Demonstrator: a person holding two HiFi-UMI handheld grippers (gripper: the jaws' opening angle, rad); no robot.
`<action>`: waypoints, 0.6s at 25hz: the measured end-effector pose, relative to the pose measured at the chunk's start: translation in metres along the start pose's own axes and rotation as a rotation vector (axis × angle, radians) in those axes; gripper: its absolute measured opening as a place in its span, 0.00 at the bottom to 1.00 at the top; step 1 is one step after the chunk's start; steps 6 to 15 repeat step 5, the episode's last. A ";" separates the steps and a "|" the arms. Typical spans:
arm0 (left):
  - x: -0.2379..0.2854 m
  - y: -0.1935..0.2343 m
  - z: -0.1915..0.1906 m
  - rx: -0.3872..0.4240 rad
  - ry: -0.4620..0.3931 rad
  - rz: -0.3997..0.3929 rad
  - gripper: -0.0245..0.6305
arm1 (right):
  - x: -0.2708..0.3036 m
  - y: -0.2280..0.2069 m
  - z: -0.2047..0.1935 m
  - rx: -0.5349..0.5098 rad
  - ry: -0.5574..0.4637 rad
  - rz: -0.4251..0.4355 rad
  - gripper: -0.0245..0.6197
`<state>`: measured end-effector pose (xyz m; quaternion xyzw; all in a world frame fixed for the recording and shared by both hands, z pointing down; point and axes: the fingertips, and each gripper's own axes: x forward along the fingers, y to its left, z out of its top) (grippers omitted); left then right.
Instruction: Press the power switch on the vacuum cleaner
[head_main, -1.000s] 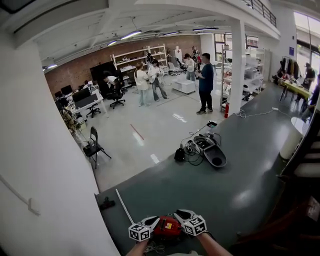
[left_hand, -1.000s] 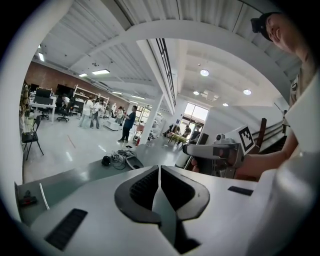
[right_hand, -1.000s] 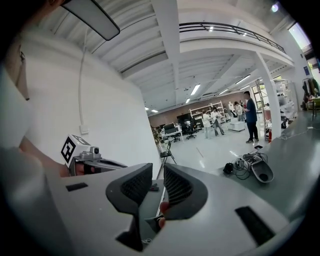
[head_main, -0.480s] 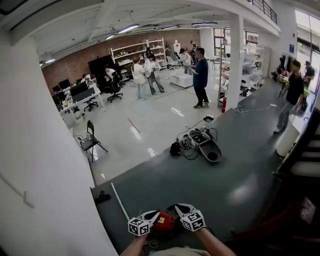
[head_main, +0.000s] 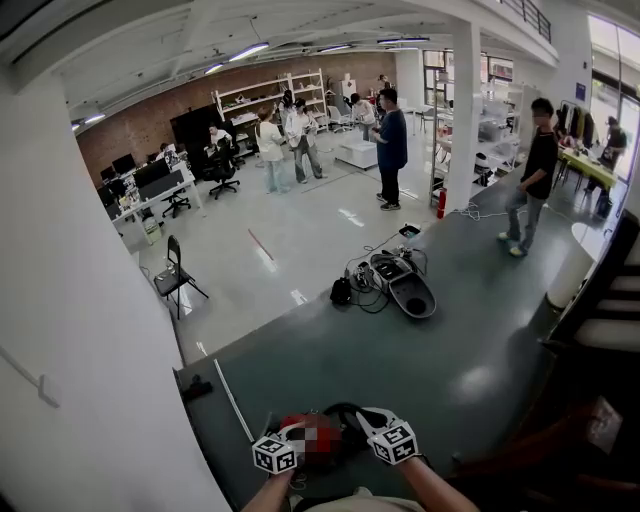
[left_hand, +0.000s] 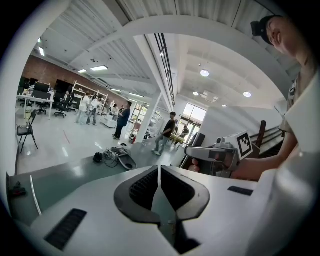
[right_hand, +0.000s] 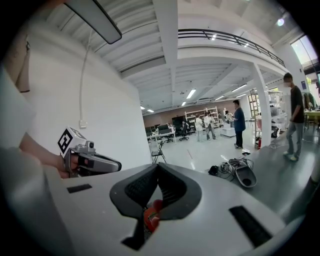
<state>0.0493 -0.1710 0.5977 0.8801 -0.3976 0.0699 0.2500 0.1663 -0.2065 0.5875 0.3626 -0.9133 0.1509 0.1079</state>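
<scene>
The red vacuum cleaner (head_main: 318, 441) sits on the dark floor at the bottom of the head view, with a black hose (head_main: 347, 412) curling behind it; a mosaic patch hides part of it. My left gripper (head_main: 297, 430) is at its left side and my right gripper (head_main: 363, 417) at its right, both just above it. In the left gripper view the left gripper (left_hand: 159, 170) has its jaws together with nothing between them. The right gripper (right_hand: 157, 168) is also shut, and a bit of the red vacuum cleaner (right_hand: 152, 216) shows below its jaws. I cannot make out the power switch.
A white wall (head_main: 80, 300) runs close on the left. A white rod (head_main: 231, 398) and a small black item (head_main: 196, 388) lie on the floor beside it. Farther off lies a dark machine with tangled cables (head_main: 398, 284). Several people stand beyond, and stairs (head_main: 605, 330) rise at the right.
Both grippers have shifted together over the red vacuum cleaner as the view moved. A person in dark clothes has walked in at the right.
</scene>
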 end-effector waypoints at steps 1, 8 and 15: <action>0.001 -0.006 -0.001 0.000 0.000 -0.002 0.05 | -0.008 -0.005 -0.002 0.004 0.005 -0.005 0.06; 0.002 -0.022 -0.002 0.004 0.011 -0.004 0.05 | -0.032 -0.022 -0.004 0.021 0.007 -0.024 0.06; 0.002 -0.022 -0.002 0.004 0.011 -0.004 0.05 | -0.032 -0.022 -0.004 0.021 0.007 -0.024 0.06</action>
